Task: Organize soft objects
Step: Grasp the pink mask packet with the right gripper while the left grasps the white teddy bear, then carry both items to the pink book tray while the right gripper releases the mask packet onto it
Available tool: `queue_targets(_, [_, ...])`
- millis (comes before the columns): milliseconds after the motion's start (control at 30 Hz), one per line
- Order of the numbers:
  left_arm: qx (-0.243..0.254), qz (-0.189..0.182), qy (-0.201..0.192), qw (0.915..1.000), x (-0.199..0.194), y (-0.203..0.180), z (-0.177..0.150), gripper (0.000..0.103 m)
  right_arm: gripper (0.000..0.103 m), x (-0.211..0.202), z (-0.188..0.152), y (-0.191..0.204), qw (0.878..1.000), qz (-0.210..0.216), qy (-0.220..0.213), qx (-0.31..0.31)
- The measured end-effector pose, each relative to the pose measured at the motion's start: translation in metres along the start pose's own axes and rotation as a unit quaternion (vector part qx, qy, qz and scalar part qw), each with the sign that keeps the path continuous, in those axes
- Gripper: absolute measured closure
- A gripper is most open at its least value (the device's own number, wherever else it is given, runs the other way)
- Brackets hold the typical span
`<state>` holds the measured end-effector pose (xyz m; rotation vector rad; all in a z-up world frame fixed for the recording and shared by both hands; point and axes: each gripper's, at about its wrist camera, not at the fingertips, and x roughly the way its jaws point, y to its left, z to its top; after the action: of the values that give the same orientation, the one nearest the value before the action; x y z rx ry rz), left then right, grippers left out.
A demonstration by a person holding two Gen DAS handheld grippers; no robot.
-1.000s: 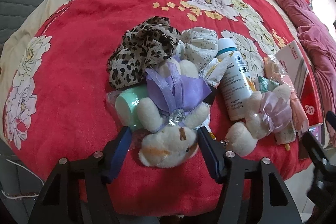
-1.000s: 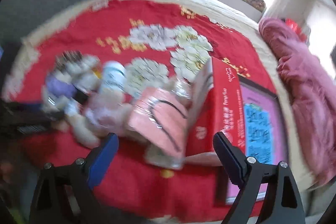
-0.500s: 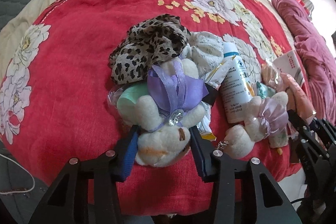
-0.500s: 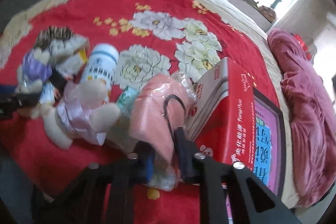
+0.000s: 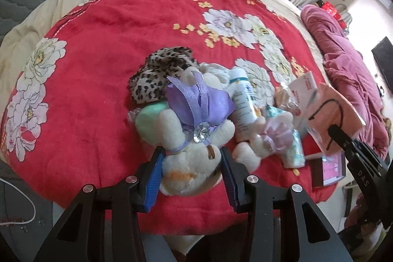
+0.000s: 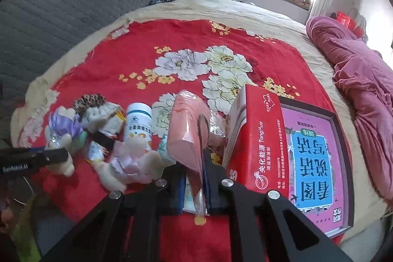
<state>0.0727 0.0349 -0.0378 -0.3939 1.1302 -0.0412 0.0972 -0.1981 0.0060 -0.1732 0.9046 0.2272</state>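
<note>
My left gripper (image 5: pixel 191 178) is shut on the head of a cream plush bear (image 5: pixel 189 168) with a purple ribbon bow (image 5: pixel 199 102), held just above the red floral blanket (image 5: pixel 98 65). My right gripper (image 6: pixel 194 186) is shut on a pink cloth packet in clear plastic (image 6: pixel 186 129), lifted off the bed; it also shows in the left wrist view (image 5: pixel 331 114). A second plush bear with a pink bow (image 5: pixel 265 141) lies to the right of the first. A leopard-print cloth (image 5: pixel 157 75) and a white cloth (image 5: pixel 218 70) lie behind.
A white bottle (image 5: pixel 242 100), a mint green item (image 5: pixel 149 117) and small packets (image 5: pixel 292 149) lie among the toys. A red box (image 6: pixel 260 139) and a framed pink book (image 6: pixel 316 163) sit at the right. A pink quilt (image 6: pixel 363 90) lies along the far right bed edge.
The left gripper closed on the purple-bow bear's head. The right gripper closed on the pink packet and lifted it.
</note>
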Motion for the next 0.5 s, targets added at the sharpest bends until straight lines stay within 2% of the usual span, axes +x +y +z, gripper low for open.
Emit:
queue_targets(233, [0.035,-0.016,-0.015,0.9992,-0.024,-0.032,-0.003,0.057,0.091,-0.032,0.0,-0.02,0.999,0.025,-0.027,0.039])
queue_targets(500, [0.098,-0.047,-0.034,0.9935,-0.043,-0.104,0.0,0.057,0.091,-0.071,-0.008,-0.071,0.993,0.013,-0.056,0.098])
